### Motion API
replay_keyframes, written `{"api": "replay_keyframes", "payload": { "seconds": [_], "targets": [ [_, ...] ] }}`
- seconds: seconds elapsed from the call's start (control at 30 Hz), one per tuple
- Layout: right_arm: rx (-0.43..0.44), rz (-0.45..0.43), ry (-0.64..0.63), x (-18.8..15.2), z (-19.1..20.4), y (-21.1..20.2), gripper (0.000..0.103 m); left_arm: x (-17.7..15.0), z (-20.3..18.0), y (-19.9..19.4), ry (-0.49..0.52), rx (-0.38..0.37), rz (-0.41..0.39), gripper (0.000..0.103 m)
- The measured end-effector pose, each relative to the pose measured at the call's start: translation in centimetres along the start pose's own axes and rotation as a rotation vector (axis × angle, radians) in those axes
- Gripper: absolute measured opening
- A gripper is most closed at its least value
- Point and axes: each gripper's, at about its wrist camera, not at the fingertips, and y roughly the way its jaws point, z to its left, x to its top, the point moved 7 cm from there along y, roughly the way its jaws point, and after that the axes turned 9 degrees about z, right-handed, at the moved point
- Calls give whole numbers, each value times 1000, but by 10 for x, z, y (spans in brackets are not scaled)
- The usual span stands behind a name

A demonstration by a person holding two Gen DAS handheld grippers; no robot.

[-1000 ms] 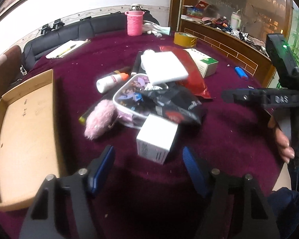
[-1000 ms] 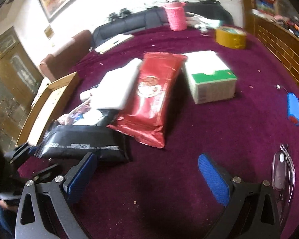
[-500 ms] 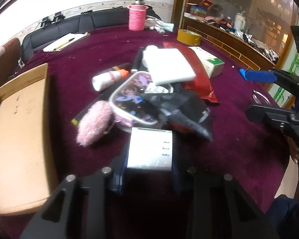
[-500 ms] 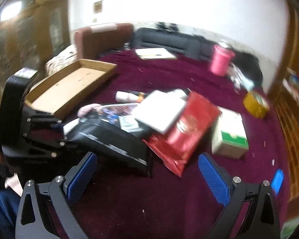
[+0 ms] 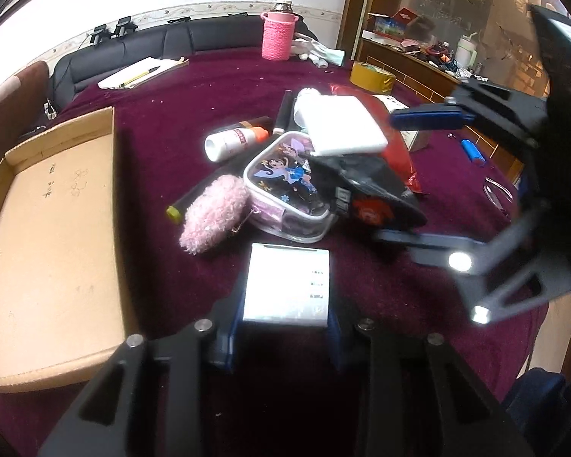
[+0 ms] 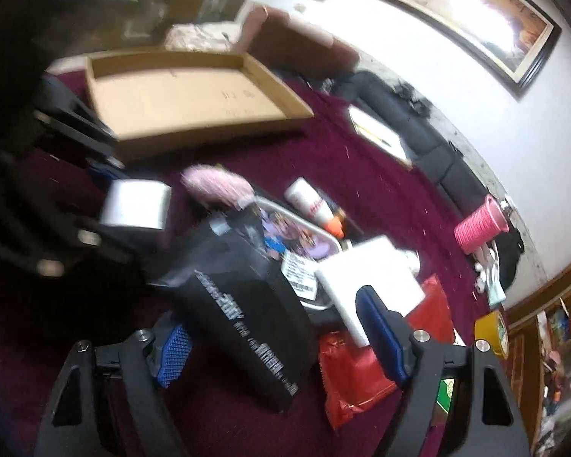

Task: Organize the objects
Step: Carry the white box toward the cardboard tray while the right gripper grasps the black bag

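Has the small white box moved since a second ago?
Yes. The small white box, a second ago tilted beside the clear cartoon pouch, now sits back from the pouch, gripped between the left tongs, whose jaws have just closed on it.

White wall (image 5: 95, 0), black sofa (image 5: 194, 38), framed painting (image 6: 456, 11), wooden cabinet (image 5: 418, 64), maroon tablecloth (image 5: 209, 87)
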Motion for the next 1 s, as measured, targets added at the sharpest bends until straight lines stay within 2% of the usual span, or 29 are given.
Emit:
{"api": "replay_keyframes", "payload": {
  "seconds": [0.03,0.1,0.23,0.3,0.43,0.67,0.83,1.0],
  "targets": [
    [70,12,48,-4,-2,4,28,0,0,1,-4,-4,4,34],
    [113,-7,125,-9,-9,-1,28,-1,0,2,-6,2,7,34],
    [312,-63,316,-19,-23,-21,28,1,1,4,-19,0,-3,34],
    [378,-80,384,-25,-28,-28,28,3,3,5,-35,-11,-10,34],
    [448,-96,460,-22,-32,-35,28,8,2,1,-48,-26,-35,34],
    [549,-152,512,12,-32,-58,28,12,16,-32,-82,-25,-98,34],
    [639,-179,521,49,-25,-73,28,13,46,-67,-130,21,-154,34],
    [708,-169,530,92,-16,-69,28,14,85,-96,-180,92,-181,34]
  ]
}}
